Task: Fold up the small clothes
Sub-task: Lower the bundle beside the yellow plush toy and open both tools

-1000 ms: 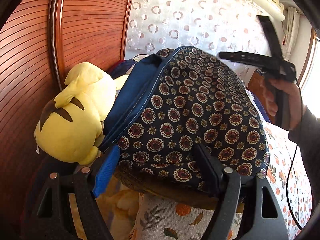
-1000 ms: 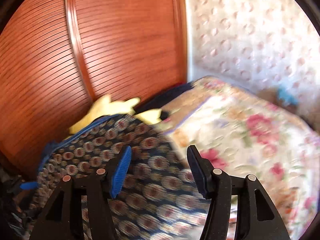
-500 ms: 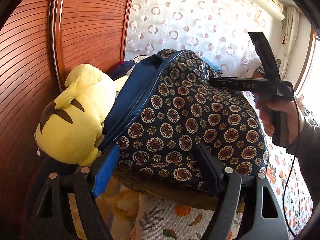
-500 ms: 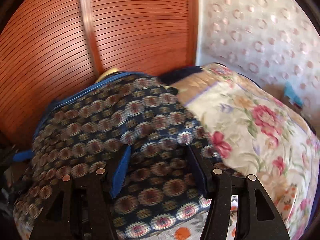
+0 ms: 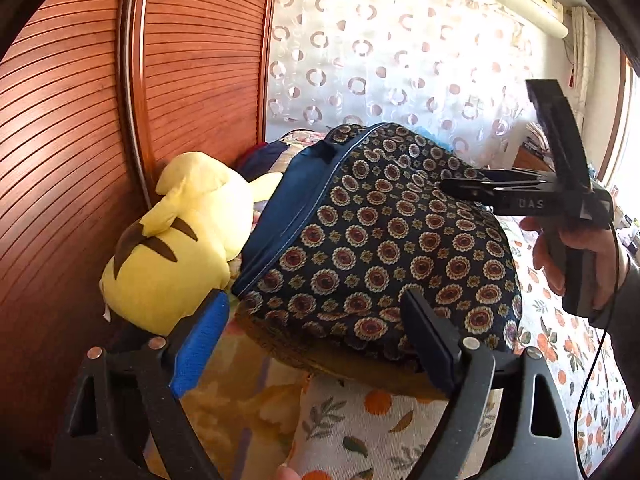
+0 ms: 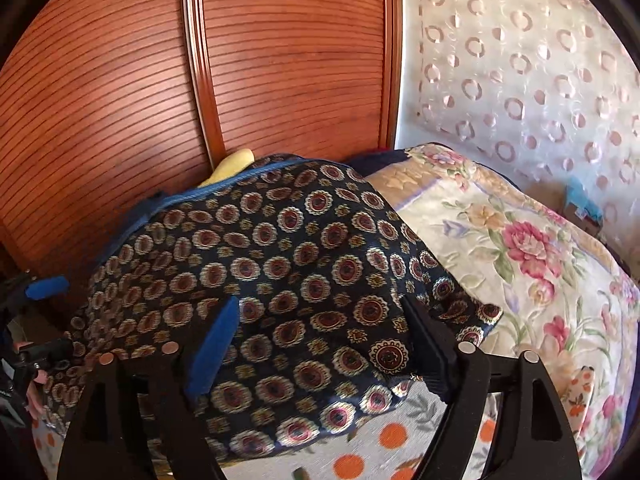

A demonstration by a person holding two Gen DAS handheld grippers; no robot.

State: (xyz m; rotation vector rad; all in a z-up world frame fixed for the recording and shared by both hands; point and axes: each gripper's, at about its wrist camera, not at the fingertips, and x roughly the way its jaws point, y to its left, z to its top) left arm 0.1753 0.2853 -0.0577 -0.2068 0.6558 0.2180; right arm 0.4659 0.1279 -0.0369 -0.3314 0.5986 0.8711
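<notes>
A dark navy garment [image 5: 384,240] printed with round medallions, with a plain blue band [image 5: 288,208] along one side, lies heaped over bedding. My left gripper [image 5: 314,300] sits low at its near edge with the jaws opening. The cloth edge lies between the blue pad [image 5: 200,344] and the black finger [image 5: 432,340], and neither presses on it. My right gripper [image 6: 320,304] hovers over the same garment [image 6: 280,264] near its right corner. Its jaws are opening too, with cloth beneath them and nothing gripped. In the left wrist view a hand [image 5: 568,256] holds that gripper at the right.
A yellow plush toy [image 5: 176,248] leans against the slatted wooden door [image 5: 80,120] left of the garment. A floral quilt [image 6: 520,260] lies to its right, above an orange-print sheet [image 5: 360,432]. A patterned curtain [image 5: 400,60] hangs behind. A thin cable [image 5: 596,380] trails from the hand.
My right gripper has come down and in over the garment, and its jaws have spread wider. The left gripper's jaws have widened a little while it stayed at the near edge.
</notes>
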